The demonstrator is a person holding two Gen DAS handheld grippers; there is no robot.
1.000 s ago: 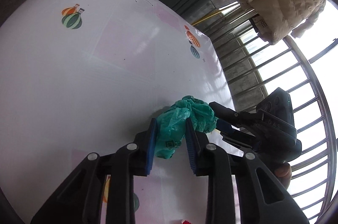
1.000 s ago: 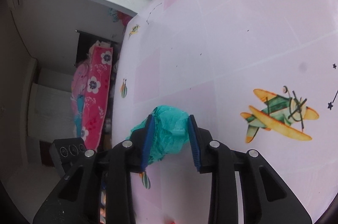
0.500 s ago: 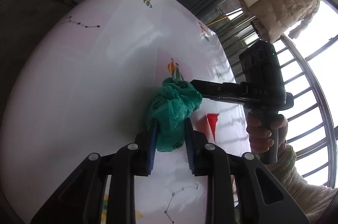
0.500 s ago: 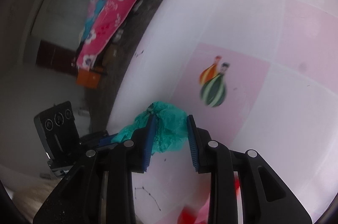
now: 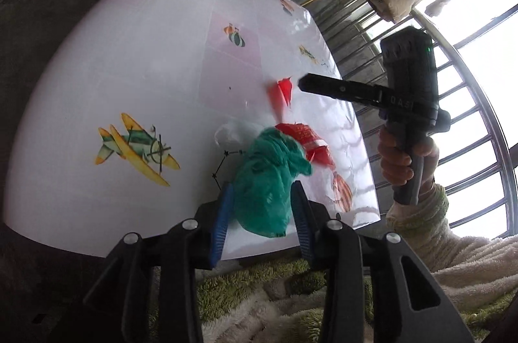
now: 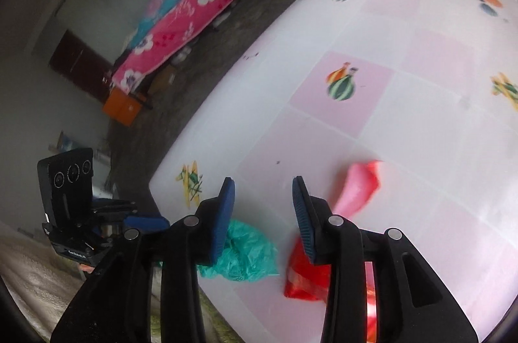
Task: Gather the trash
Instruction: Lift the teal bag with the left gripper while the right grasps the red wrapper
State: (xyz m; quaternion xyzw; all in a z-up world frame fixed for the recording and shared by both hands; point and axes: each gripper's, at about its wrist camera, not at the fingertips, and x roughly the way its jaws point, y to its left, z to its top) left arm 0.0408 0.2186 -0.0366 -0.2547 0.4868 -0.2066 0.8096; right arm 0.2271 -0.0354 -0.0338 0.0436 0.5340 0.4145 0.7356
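— Trash looks how?
— Crumpled teal plastic bag [image 5: 265, 181], glossy, bunched between the opening jaws of the left hand-held gripper [image 5: 262, 213], at six o'clock on the tabletop [image 5: 129, 67].
— Right hand-held gripper [image 6: 264, 213]?
— Opening too, released, nothing between its jaws.

Crinkled green plastic bag [image 5: 268, 181] on a glossy printed tablecloth [image 5: 129, 67].

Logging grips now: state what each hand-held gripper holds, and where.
Nothing is gripped. Left hand-held gripper: jaws opening, green bag loose between them; right hand-held gripper: jaws opening, nothing between.
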